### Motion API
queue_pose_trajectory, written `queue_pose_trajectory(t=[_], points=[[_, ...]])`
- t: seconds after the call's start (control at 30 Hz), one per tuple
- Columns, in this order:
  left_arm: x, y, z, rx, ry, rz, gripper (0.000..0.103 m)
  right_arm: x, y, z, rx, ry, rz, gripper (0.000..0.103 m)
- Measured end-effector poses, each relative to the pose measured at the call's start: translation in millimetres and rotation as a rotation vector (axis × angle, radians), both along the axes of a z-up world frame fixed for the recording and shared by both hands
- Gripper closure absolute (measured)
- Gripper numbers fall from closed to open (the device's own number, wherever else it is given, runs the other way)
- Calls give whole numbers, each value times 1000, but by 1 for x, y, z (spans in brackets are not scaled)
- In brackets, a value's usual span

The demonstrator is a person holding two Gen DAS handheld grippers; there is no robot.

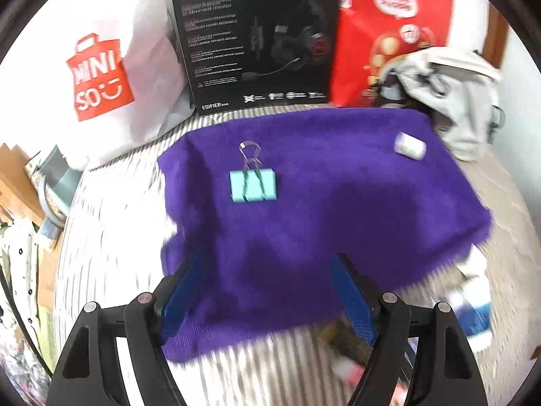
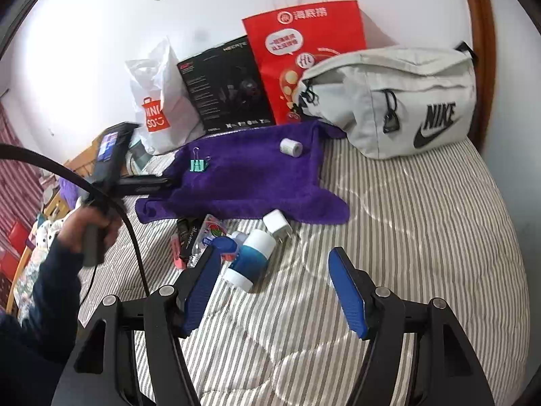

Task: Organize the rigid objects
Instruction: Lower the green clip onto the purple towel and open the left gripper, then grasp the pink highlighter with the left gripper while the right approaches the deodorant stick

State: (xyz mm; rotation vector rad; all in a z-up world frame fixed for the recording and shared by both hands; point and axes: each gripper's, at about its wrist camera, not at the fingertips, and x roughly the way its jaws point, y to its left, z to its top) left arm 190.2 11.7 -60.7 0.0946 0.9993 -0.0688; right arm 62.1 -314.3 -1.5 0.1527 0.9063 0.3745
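While fingers (image 1: 189,287) gape, binder clip (image 1: 253,185) lies ahead.

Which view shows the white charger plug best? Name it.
Right wrist view: the white charger plug lies sharp and unobstructed on the striped bedding, just below the purple towel. In the left wrist view I cannot pick it out; that corner is blurred.

Striped bed (image 2: 422,223) carries purple towel (image 2: 250,182), grey bag (image 2: 389,108).
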Motion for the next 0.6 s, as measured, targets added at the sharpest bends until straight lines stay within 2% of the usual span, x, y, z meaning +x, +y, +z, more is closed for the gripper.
queue_pose_trajectory(t=[0.2, 0.47, 0.6], points=[[-52, 1, -7, -142, 21, 28, 26, -15, 3, -3, 5, 4, 15, 37], [-77, -18, -35, -173, 79, 27, 26, -29, 22, -3, -18, 5, 79, 37], [-78, -25, -44, -120, 89, 19, 26, -31, 31, -6, -26, 11, 100, 37]])
